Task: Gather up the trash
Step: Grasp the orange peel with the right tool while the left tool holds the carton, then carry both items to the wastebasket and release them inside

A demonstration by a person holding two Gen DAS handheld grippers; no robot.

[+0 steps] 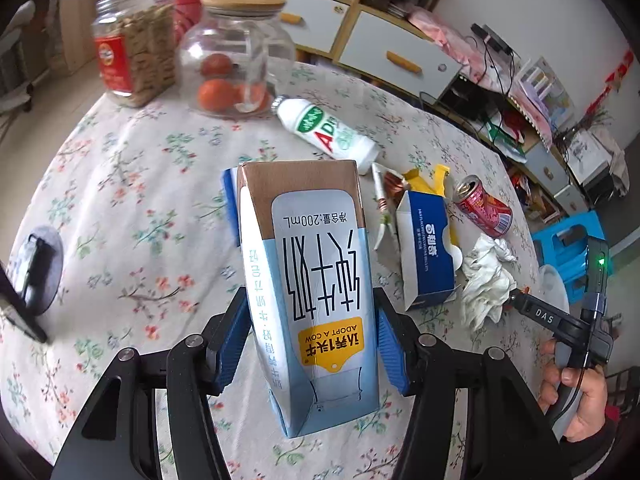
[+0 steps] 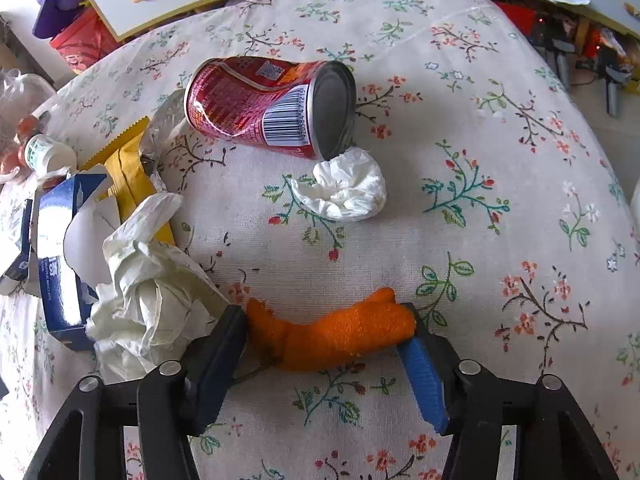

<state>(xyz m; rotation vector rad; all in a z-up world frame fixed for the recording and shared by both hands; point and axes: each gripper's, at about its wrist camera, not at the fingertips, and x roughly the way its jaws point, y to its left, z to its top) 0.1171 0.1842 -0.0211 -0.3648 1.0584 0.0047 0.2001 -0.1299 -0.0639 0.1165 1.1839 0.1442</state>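
Note:
My left gripper (image 1: 310,320) is shut on a blue and brown milk carton (image 1: 308,280), held upside down above the flowered table (image 1: 132,208). My right gripper (image 2: 326,326) has its fingers against both ends of an orange peel (image 2: 332,336) lying on the cloth. A dented red can (image 2: 264,106) lies on its side beyond it, with a small white tissue ball (image 2: 344,190) in front of the can and a bigger crumpled tissue (image 2: 148,280) to the left. The can (image 1: 484,210) and tissue (image 1: 486,280) also show in the left wrist view.
A white AD bottle (image 1: 328,132), a blue box (image 1: 426,252), a yellow wrapper (image 2: 132,180) and small scraps lie mid-table. Two glass jars (image 1: 236,56) stand at the far left. A dark phone stand (image 1: 34,272) is near the left edge. Cabinets (image 1: 384,48) stand behind.

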